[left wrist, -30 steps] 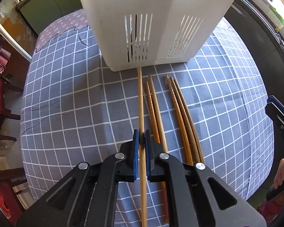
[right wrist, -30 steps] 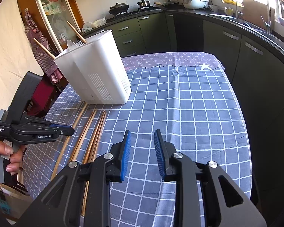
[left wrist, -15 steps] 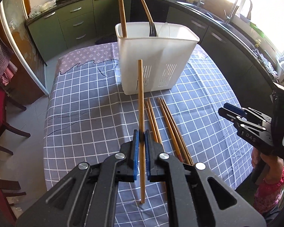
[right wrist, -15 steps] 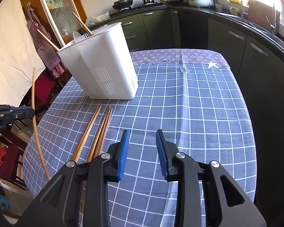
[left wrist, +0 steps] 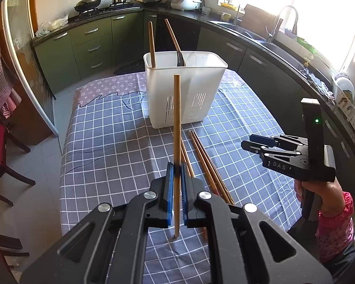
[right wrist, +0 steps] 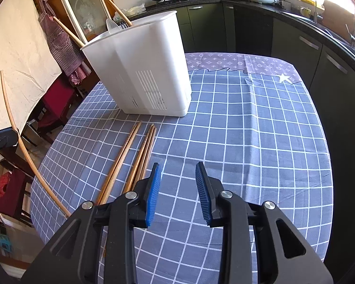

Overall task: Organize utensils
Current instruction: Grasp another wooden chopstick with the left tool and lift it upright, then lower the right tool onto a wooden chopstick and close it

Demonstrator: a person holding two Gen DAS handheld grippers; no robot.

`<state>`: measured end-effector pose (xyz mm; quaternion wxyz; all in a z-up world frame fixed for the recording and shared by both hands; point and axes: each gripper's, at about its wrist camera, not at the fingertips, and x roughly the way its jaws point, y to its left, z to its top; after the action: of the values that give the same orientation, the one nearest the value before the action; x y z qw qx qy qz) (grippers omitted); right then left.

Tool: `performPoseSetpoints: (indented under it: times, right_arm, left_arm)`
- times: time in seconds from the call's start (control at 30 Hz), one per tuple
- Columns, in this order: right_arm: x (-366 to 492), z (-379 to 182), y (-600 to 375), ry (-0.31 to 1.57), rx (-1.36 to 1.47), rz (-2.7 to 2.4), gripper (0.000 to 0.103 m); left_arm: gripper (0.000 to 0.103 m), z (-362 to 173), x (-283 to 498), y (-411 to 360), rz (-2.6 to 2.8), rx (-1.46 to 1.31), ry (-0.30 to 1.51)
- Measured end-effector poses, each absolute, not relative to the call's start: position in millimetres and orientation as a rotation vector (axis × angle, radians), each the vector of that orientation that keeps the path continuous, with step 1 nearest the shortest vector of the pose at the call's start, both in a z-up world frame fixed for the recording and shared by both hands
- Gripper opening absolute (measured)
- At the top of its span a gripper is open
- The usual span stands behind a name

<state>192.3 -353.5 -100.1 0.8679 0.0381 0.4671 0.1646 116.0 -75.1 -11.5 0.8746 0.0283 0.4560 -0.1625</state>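
Note:
My left gripper [left wrist: 176, 172] is shut on a wooden chopstick [left wrist: 176, 118] and holds it nearly upright, clear above the table; it shows as a curved stick [right wrist: 16, 137] at the left of the right wrist view. Several more chopsticks [left wrist: 202, 158] [right wrist: 135, 158] lie side by side on the checked cloth in front of the white utensil holder [left wrist: 184, 90] [right wrist: 142, 71], which holds two chopsticks and a fork. My right gripper [right wrist: 177, 177] [left wrist: 253, 142] is open and empty, hovering over the table to the right of the lying chopsticks.
The table [right wrist: 248, 130] has a blue checked cloth and rounded edges. Dark wooden chairs [left wrist: 2, 165] stand to the left. Green kitchen cabinets [left wrist: 90, 45] and a counter with a sink [left wrist: 279, 35] wrap around the back and right.
My left gripper has lifted the chopstick off the table and tilted it up to nearly upright, pulling back from the holder. My right gripper has stayed open and shifted slightly.

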Motion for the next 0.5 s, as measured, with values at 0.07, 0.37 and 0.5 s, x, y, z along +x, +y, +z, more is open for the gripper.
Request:
performPoseSetpoints:
  times: [0.07, 0.37, 0.5]
  right_arm:
    - [197.3, -102.7, -347.8, 0.994, 0.060, 0.345, 0.031]
    - [227.0, -126.3, -310.5, 1.102, 0.029, 0.399, 0.031]
    - [237.0, -136.7, -297.7, 1.130, -0.001, 0.381, 0.031]
  left_arm:
    - [0.006, -10.1, 113.7, -74.2, -0.343, 0.060, 0.941]
    - [0.006, -9.6, 110.4, -70.3, -0.353, 0.060, 0.927]
    - [0.006, -9.8, 109.5, -70.6, -0.356, 0.067, 0.926]
